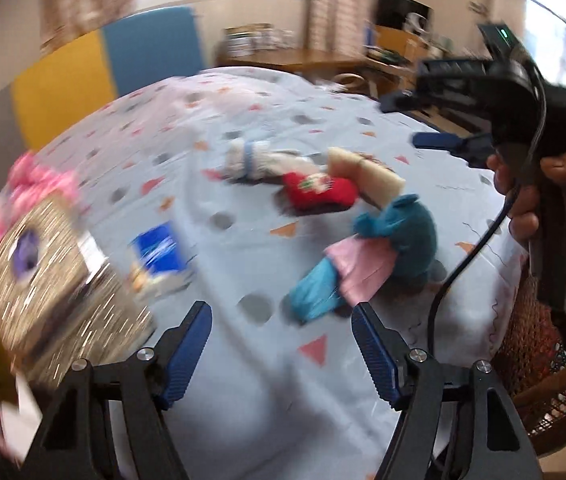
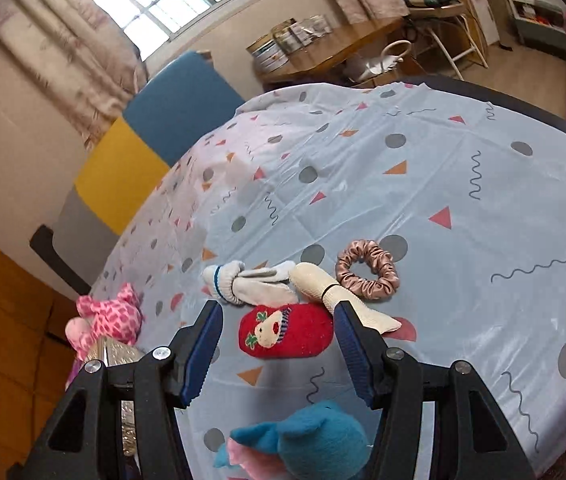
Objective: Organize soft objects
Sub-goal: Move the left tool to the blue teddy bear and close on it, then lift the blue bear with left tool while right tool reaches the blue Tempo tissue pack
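A teal plush toy [image 2: 315, 436] lies nearest, just below the right gripper [image 2: 279, 348], whose jaws are spread and empty above a red Christmas sock [image 2: 287, 332] on the patterned bedsheet [image 2: 463, 184]. Straddling the sock before squeezing seems best. The left gripper [image 1: 281, 350], blurred, also looks spread, holding nothing.

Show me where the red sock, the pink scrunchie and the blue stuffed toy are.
red sock [image 2: 287, 330], right wrist view, on the embroidered face at its middle.
pink scrunchie [image 2: 387, 280], right wrist view, on the right side of its ring.
blue stuffed toy [image 2: 319, 438], right wrist view, on its head.
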Tool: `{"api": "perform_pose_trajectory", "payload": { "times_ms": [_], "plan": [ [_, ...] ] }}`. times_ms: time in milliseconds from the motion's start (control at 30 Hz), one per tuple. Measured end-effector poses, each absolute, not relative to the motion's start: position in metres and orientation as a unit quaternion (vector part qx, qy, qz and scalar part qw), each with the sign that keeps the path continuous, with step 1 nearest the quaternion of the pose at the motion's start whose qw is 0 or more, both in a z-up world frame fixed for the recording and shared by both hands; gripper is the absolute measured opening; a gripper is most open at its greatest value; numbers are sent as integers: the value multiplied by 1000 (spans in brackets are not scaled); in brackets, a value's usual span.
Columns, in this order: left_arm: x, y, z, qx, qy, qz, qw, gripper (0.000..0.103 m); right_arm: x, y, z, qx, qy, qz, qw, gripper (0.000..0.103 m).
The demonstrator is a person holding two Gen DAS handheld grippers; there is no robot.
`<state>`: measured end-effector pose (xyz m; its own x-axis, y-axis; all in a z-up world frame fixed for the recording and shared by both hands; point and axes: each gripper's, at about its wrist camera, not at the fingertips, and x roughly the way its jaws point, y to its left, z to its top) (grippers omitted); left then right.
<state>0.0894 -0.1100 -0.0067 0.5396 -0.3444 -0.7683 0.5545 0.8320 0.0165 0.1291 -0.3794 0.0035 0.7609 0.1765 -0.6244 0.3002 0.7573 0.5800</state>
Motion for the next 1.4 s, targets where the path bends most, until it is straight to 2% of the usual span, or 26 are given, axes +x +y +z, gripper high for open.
{"api": "perform_pose_trajectory", "payload": {
  "times_ms": [267,433,667,733,767,800,900,1033,1267,1333,1400],
  "plan": [
    [124,-184,-26,204,406,-338,824,74,133,-379,-2,361,356,-12,862,58],
    [129,-211,-38,235,401,-369,805,81,133,-385,-9,383,362,-7,850,58],
    [137,-243,-55,281,391,-399,780,81,134,-388,-12,394,367,-11,842,58],
    [141,-251,-60,283,394,-405,775,76,135,-388,-13,394,369,-12,842,58],
    [142,-253,-63,281,398,-408,772,56,135,-388,-13,394,369,-13,841,58],
    [143,-255,-66,275,407,-413,767,31,135,-388,-13,393,370,-14,842,58],
    [146,-254,-75,235,448,-422,752,29,135,-387,-13,388,370,-16,844,58],
    [142,-230,-75,184,458,-393,776,29,138,-379,-12,370,378,-5,849,58],
    [121,-149,-71,123,486,-287,817,29,163,-322,-20,285,454,95,839,58],
    [111,-128,-68,121,480,-262,829,29,171,-296,-23,249,479,124,833,48],
    [99,-115,-68,118,476,-252,834,29,182,-276,-29,236,503,147,818,47]
  ]
}}
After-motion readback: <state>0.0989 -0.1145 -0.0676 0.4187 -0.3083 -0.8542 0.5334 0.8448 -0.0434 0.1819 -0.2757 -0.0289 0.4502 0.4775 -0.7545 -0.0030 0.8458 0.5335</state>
